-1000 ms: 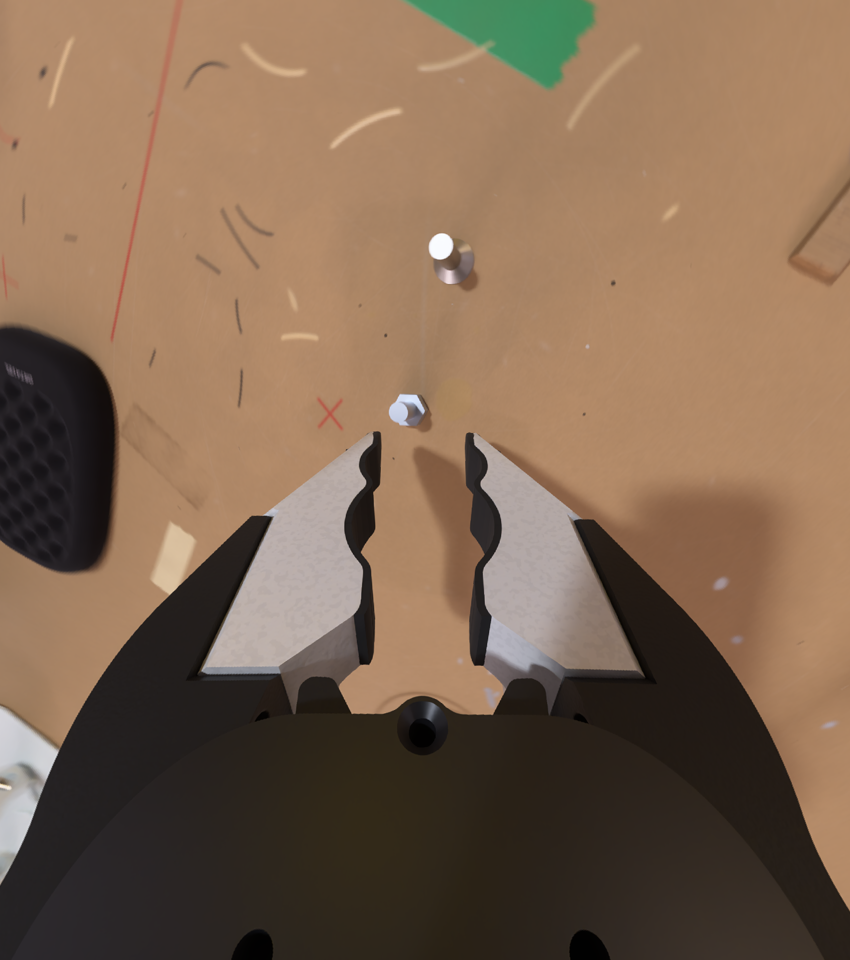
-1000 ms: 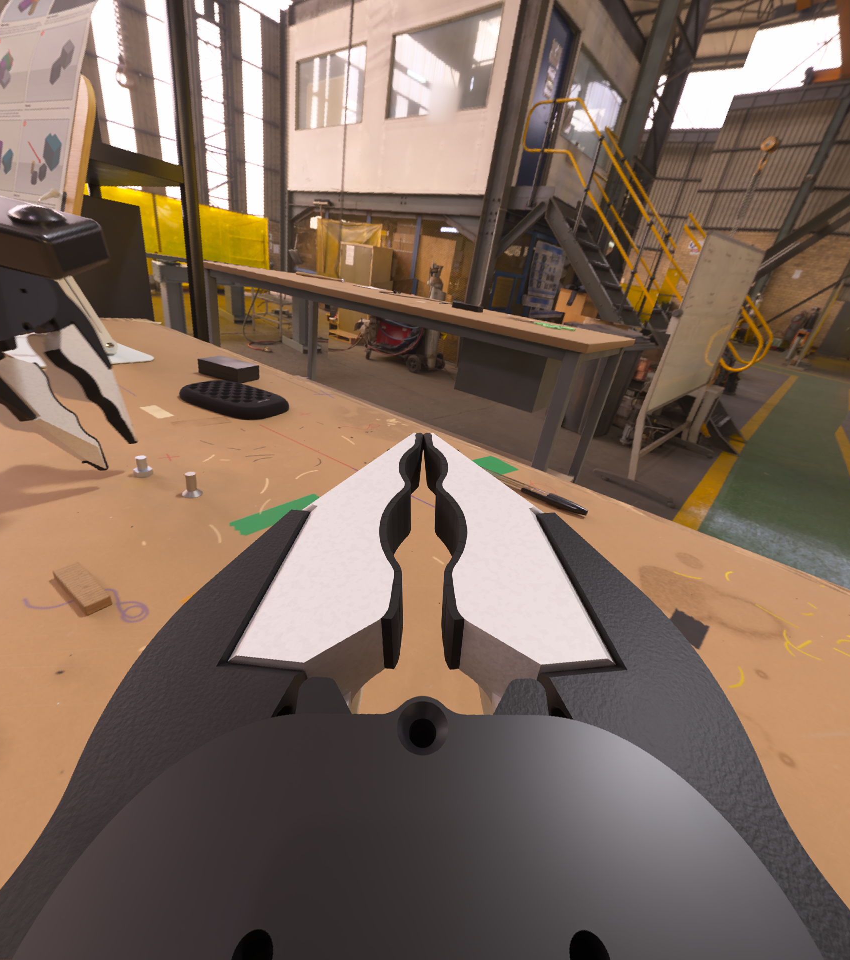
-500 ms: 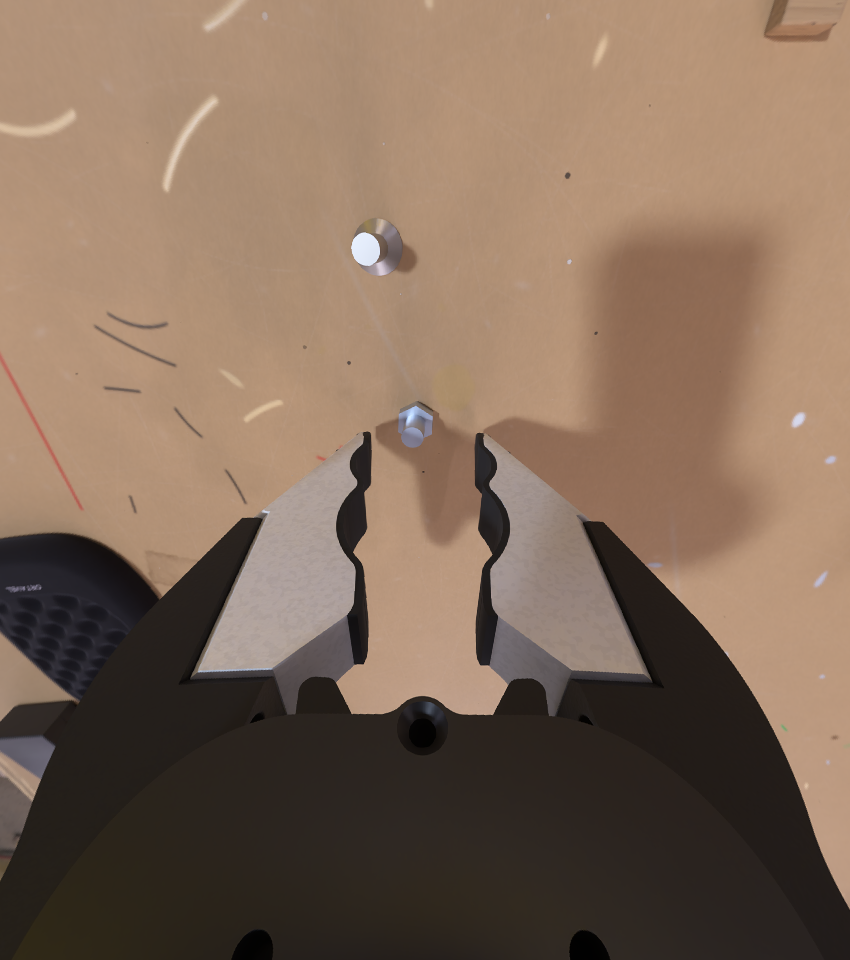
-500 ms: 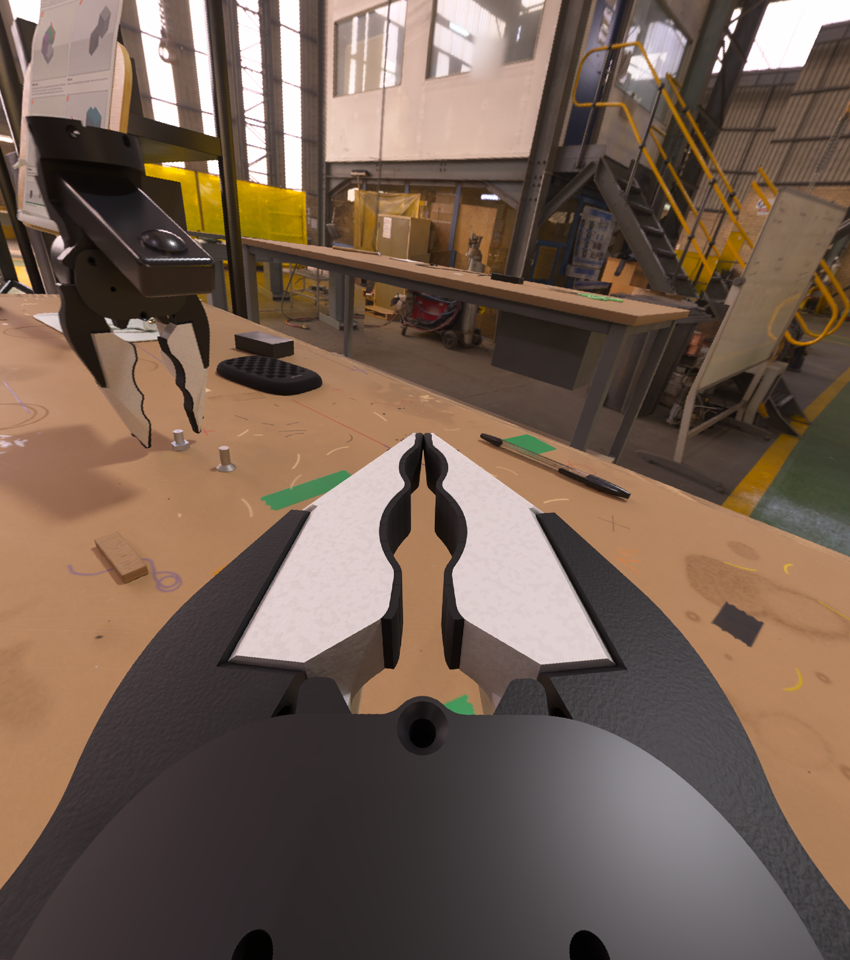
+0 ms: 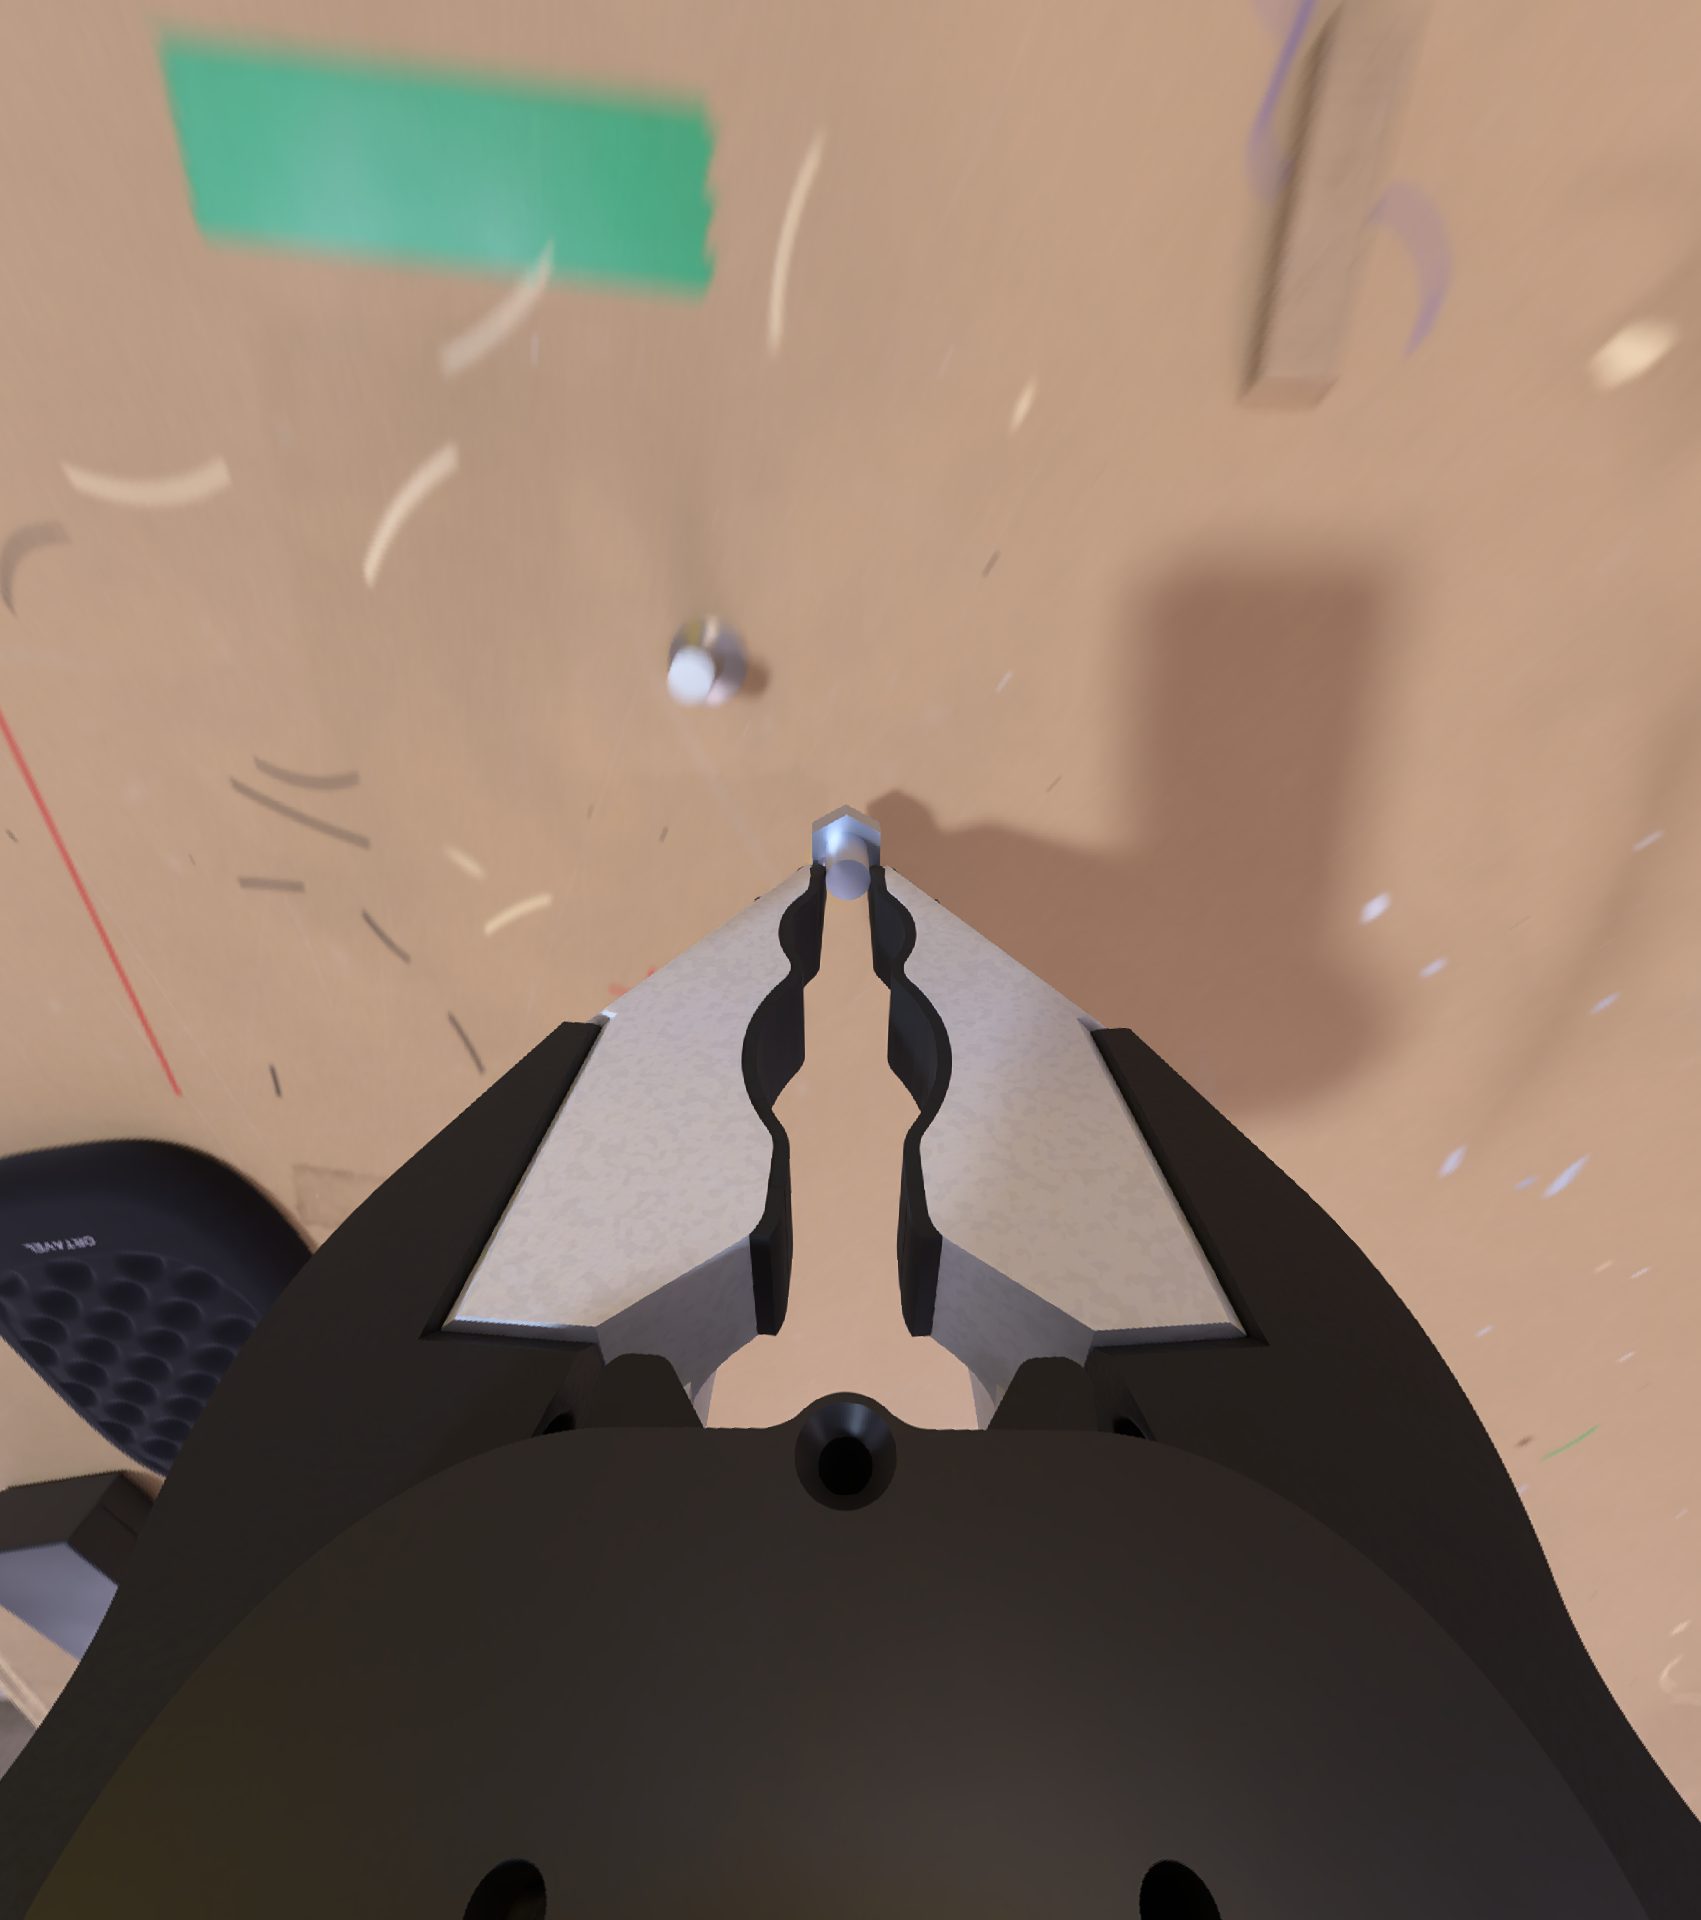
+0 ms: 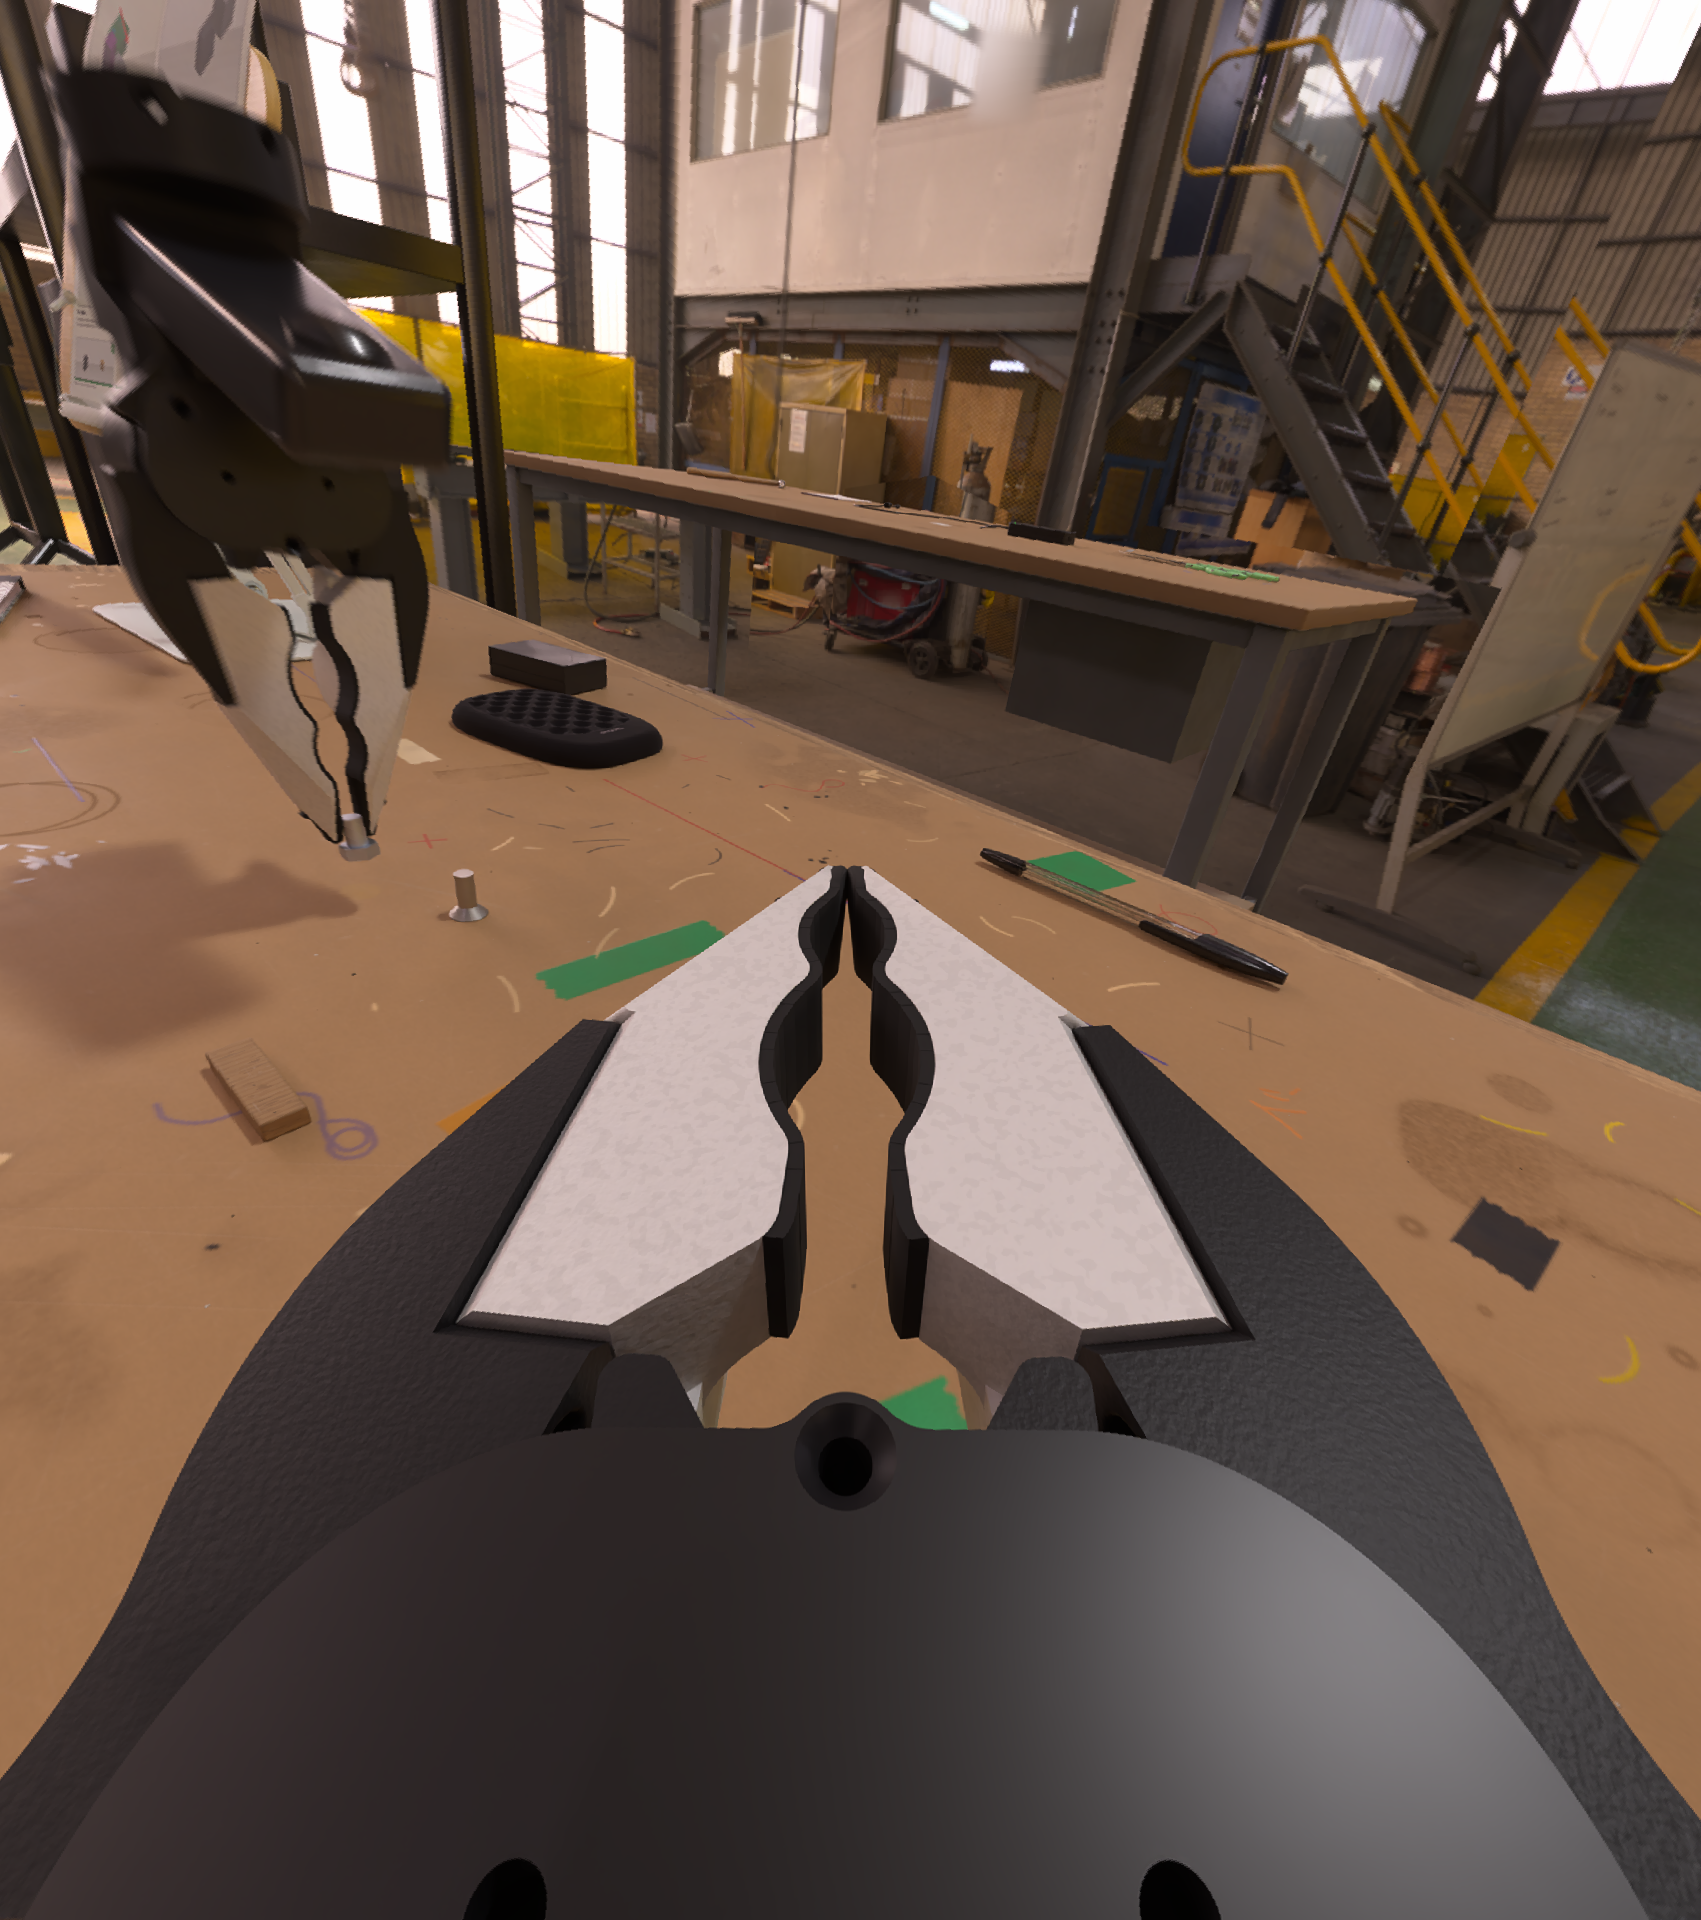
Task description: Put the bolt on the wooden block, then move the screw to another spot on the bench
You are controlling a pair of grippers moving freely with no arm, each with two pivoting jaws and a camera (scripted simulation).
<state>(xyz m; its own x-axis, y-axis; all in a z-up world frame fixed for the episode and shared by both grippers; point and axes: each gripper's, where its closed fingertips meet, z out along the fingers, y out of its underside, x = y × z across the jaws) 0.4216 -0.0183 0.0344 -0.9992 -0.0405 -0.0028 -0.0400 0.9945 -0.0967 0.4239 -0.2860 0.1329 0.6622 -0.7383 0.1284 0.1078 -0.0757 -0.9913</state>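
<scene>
My left gripper point(image 5: 846, 883) is shut on the small hex-head bolt point(image 5: 846, 854), pinching its shaft at the fingertips with the head pointing down. In the right wrist view the left gripper point(image 6: 347, 821) holds the bolt point(image 6: 358, 837) a little above the bench. The screw point(image 5: 706, 665) stands on its flat head just beyond; it also shows in the right wrist view point(image 6: 466, 896). The wooden block point(image 6: 256, 1089) lies flat on the bench, left of my right gripper; it is blurred at the top right of the left wrist view point(image 5: 1313, 208). My right gripper point(image 6: 844, 878) is shut and empty above the bench.
A strip of green tape point(image 6: 630, 958) lies between the screw and my right gripper. A black perforated pad point(image 6: 555, 727) and a dark block point(image 6: 547, 665) sit near the far edge. A black pen point(image 6: 1132, 914) lies to the right. The bench edge point(image 6: 1345, 935) drops off at right.
My left gripper has closed on the bolt and lifted it slightly off the bench. The left wrist view is now motion-blurred. My right gripper stays shut and has shifted its view a little.
</scene>
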